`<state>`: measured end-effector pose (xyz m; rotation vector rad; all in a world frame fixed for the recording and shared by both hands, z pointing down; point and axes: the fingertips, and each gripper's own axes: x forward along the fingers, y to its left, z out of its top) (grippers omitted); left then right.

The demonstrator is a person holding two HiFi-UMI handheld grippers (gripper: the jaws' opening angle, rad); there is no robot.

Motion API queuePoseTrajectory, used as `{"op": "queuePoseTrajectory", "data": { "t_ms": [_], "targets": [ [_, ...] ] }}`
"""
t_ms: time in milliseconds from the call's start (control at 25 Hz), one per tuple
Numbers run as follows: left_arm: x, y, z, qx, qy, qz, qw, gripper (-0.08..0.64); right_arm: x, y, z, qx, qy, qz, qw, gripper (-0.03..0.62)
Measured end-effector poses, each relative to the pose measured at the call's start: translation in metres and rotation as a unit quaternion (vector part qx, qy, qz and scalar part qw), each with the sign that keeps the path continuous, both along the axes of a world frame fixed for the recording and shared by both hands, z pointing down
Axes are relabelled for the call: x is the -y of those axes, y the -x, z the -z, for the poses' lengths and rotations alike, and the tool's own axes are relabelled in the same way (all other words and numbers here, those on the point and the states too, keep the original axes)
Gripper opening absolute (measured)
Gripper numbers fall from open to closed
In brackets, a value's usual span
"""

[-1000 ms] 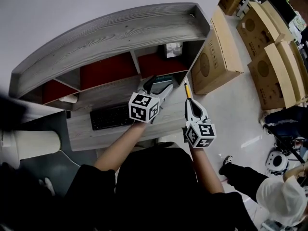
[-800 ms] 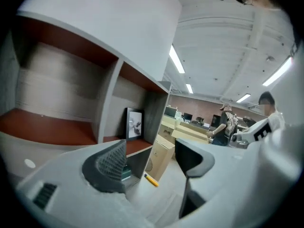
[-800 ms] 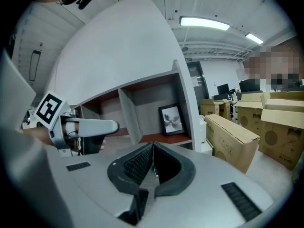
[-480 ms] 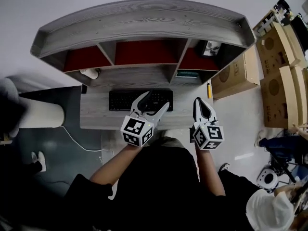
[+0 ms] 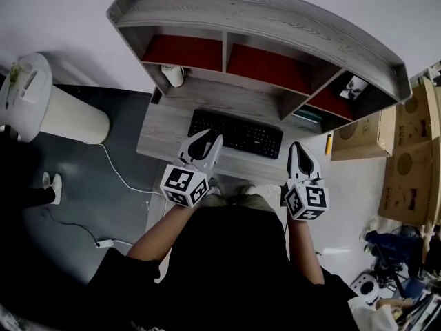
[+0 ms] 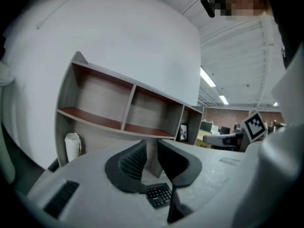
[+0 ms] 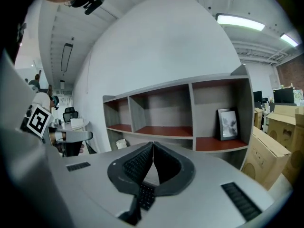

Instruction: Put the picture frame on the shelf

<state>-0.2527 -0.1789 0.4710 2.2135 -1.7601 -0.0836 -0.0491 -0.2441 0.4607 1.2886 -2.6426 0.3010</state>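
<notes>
- picture frame (image 7: 228, 124) stands upright in the right compartment of the shelf (image 7: 166, 87), looks placed
- likely light, rigid, glass fragile; take it by a side edge
- left gripper (image 6: 151, 151) closing on nothing; right gripper (image 7: 153, 151) closed, empty

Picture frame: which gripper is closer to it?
Right. The right gripper is over the desk's right end, below the frame in the shelf's right compartment. The left gripper, jaws closing on nothing, is farther left, by the keyboard.
</notes>
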Motion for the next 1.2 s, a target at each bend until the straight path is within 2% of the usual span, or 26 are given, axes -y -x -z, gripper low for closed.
{"op": "queuePoseTrajectory", "data": {
  "t_ms": [80,200,400,680,840,1200],
  "targets": [
    [-0.008,0.017,0.000,0.010,0.001,0.015,0.9998,0.041,-0.005,0.013,0.001,0.002,-0.006,0.007,1.000,0.012],
    [-0.016,0.032,0.000,0.023,0.003,0.023,0.9995,0.021,-0.010,0.026,0.002,0.003,-0.008,0.014,1.000,0.012],
    [-0.020,0.047,0.006,0.047,-0.007,0.025,0.9986,0.017,-0.013,0.038,0.002,-0.010,-0.018,0.016,1.000,0.012],
    [-0.020,0.052,0.005,0.050,-0.010,0.019,0.9985,0.017,-0.017,0.048,0.006,-0.015,-0.036,0.005,0.999,0.012],
    [-0.020,0.048,0.008,0.077,-0.016,0.008,0.9969,0.017,-0.022,0.051,0.003,-0.016,-0.035,0.003,0.999,0.012],
    [-0.015,0.044,0.007,0.061,-0.013,-0.006,0.9980,0.017,-0.027,0.049,0.003,-0.020,-0.038,-0.010,0.999,0.012]
  ]
}}
